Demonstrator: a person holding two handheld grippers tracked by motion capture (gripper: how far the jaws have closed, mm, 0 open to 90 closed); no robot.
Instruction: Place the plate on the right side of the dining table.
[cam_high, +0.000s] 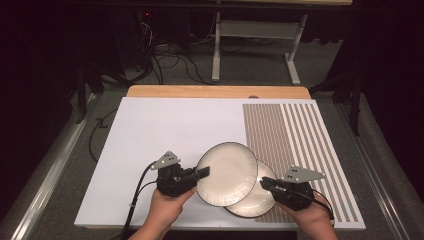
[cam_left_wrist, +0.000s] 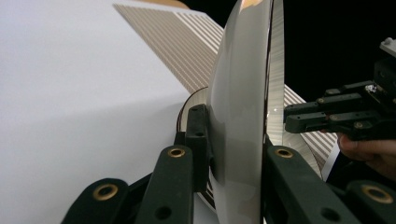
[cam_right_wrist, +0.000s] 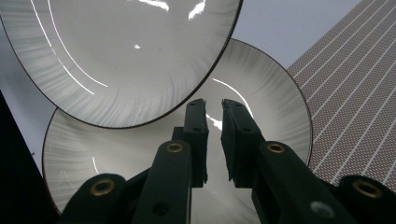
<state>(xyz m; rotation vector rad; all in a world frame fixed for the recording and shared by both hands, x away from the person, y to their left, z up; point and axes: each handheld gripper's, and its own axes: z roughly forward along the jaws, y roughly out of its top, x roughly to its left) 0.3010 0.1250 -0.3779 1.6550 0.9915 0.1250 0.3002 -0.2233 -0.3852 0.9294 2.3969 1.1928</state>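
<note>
Two white plates with thin dark rims are near the table's front. The upper plate (cam_high: 227, 172) (cam_right_wrist: 126, 51) is lifted and tilted, and my left gripper (cam_high: 205, 172) (cam_left_wrist: 236, 135) is shut on its left rim. In the left gripper view this plate (cam_left_wrist: 238, 84) shows edge on between the jaws. The lower plate (cam_high: 255, 200) (cam_right_wrist: 266, 93) lies flat, partly under the upper one. My right gripper (cam_high: 263, 182) (cam_right_wrist: 214, 109) hovers over the lower plate's right side. Its jaws stand a narrow gap apart and hold nothing. From the left gripper view, the right gripper (cam_left_wrist: 286, 116) sits just beyond the held plate.
A white mat (cam_high: 160, 130) covers the table, with a brown and white striped section (cam_high: 295, 130) on its right. The wooden table edge (cam_high: 215, 91) runs along the back. Cables and a metal stand (cam_high: 216, 50) are on the floor beyond.
</note>
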